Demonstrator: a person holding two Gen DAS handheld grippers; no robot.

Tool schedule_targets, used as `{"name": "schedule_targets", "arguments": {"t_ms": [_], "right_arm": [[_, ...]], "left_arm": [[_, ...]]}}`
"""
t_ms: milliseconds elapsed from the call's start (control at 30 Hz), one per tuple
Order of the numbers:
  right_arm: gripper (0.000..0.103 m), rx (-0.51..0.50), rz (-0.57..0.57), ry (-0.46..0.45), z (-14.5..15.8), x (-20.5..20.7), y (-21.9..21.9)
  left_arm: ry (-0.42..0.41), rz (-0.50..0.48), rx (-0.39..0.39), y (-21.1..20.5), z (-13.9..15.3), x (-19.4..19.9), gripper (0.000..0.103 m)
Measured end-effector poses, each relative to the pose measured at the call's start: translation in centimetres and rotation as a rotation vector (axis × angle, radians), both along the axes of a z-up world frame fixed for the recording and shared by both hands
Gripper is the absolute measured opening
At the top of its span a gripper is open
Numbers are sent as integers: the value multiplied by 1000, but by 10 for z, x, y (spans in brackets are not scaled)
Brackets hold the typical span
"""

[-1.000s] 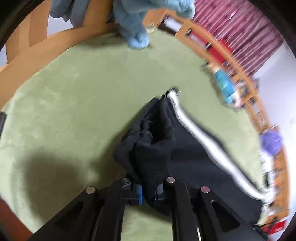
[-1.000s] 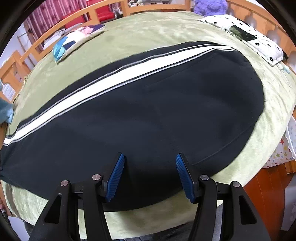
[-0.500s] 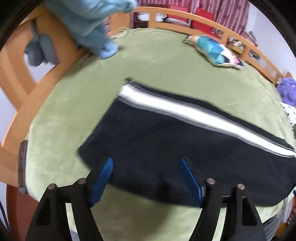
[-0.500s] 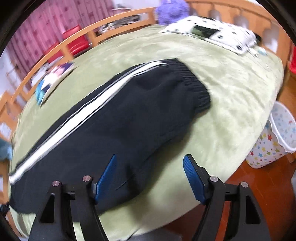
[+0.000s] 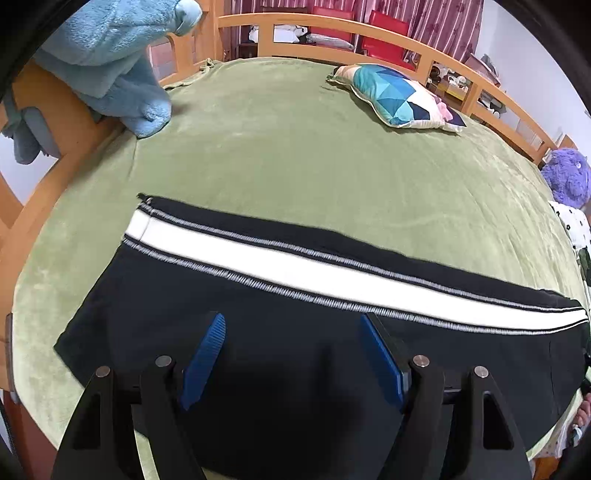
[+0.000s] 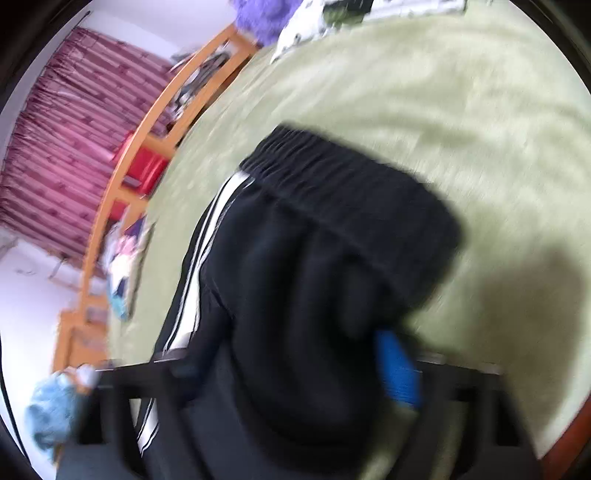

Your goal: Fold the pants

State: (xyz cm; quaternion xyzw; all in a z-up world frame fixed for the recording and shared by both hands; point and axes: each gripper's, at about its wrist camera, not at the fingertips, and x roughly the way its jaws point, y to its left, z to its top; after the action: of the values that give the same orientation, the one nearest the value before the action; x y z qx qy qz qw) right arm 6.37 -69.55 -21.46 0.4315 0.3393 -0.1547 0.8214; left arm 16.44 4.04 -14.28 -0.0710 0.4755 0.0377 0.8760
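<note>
left wrist view shows the black pants lying flat across the green bed cover, one white stripe running along the leg. the left gripper hangs over the dark cloth with its blue pads spread wide and nothing between them. a patterned cushion lies far back near the wooden rail, a blue fleece blanket is draped over the corner of the frame, and a purple plush toy sits at the right edge.

the right wrist view is badly blurred. the waistband end of the pants bunches up against the right gripper; one blue pad shows beside the cloth, the other is hidden, so i cannot tell whether it is clamped on the fabric.
</note>
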Motion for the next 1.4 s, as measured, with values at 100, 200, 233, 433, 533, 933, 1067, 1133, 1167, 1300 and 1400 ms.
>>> {"name": "schedule_targets", "arguments": {"t_ms": [100,200,233,433,533,933,1067,1133,1167,1300,1400], "right_arm": [[21,-128,94,-61,45,14,6],[20,-259,133,-187,87,6,12],[21,-269,144,-162,85,7,11],[43,-135,136,215,-10,8,-16],[54,-197,61,193,10,-19,-8],[62,-444,416,133,73,74,133],[62,-523,570,138,49,133,182],[62,-511,652,142,40,156,197],[62,-513,685,143,37,165,203],[71,-571,801,163,19,197,226],[51,-599,845,190,6,205,236]], "left_arm": [[1,5,-3,-4,1,6,73],[-10,3,-13,-3,5,5,73],[-13,-6,-6,-2,6,4,73],[8,-1,-15,15,-1,0,73],[11,-3,-11,25,-4,-1,73],[11,24,-48,73,-11,0,73],[-11,-12,-33,74,-6,8,73],[-26,-23,-26,72,-3,10,73],[-29,-27,-30,71,-3,13,73],[-24,-45,-70,67,-7,22,73],[-15,-60,-86,62,-10,26,73]]}}
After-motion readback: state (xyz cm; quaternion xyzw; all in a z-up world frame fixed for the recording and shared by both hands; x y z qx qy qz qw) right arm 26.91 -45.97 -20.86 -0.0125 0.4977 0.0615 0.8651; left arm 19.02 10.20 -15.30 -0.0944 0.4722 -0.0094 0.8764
